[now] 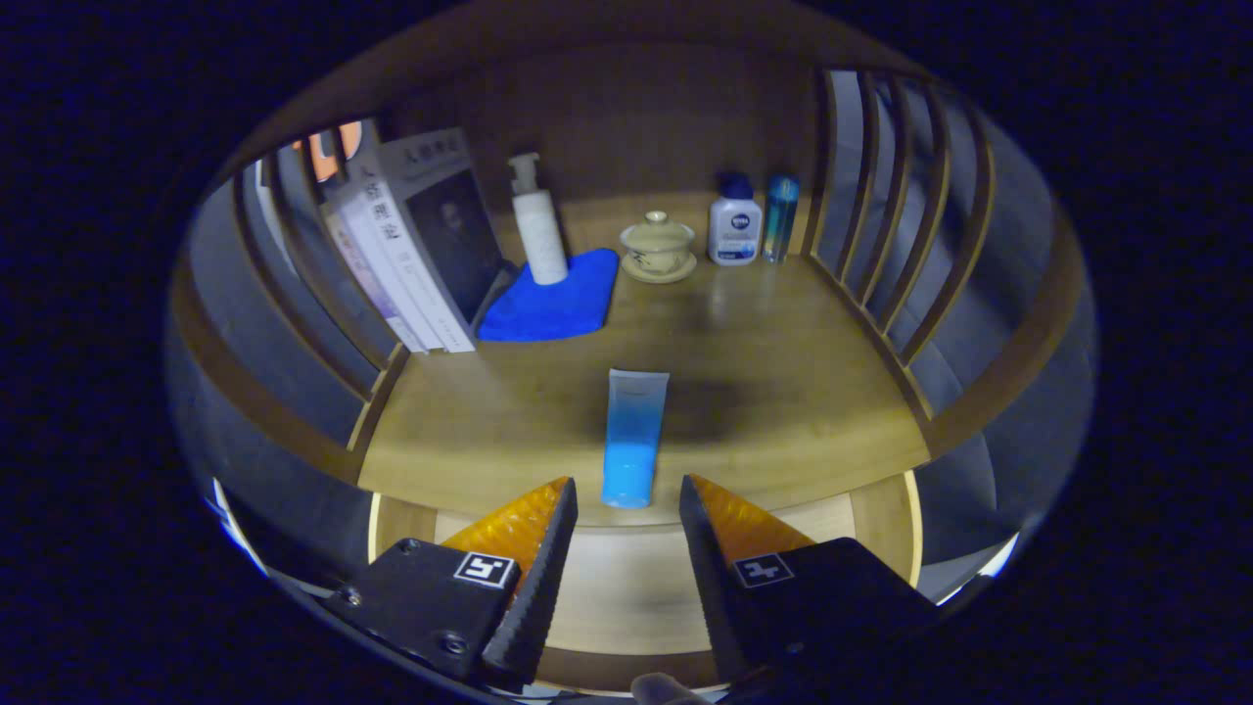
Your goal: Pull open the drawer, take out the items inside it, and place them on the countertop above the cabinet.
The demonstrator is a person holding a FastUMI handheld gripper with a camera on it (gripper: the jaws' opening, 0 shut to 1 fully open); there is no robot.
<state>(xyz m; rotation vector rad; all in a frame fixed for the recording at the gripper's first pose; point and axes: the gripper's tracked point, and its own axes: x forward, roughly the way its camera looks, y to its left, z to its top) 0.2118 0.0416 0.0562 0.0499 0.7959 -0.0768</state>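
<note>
Blue tube flat on countertop, cap toward the wide-open, empty gripper, lengthwise away.

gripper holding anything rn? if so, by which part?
Nothing held. The gripper is open; the blue tube lies flat on the countertop, its near end in the gap between the fingertips, neither finger touching it.

The tabletop is smooth, faintly glossy wood, as are the side slats. At twelve o'clock from the parted jaws lies a soft-looking plastic tube. The cloth at eleven looks plush; the lidded cup glazed ceramic; the books matt paper.
</note>
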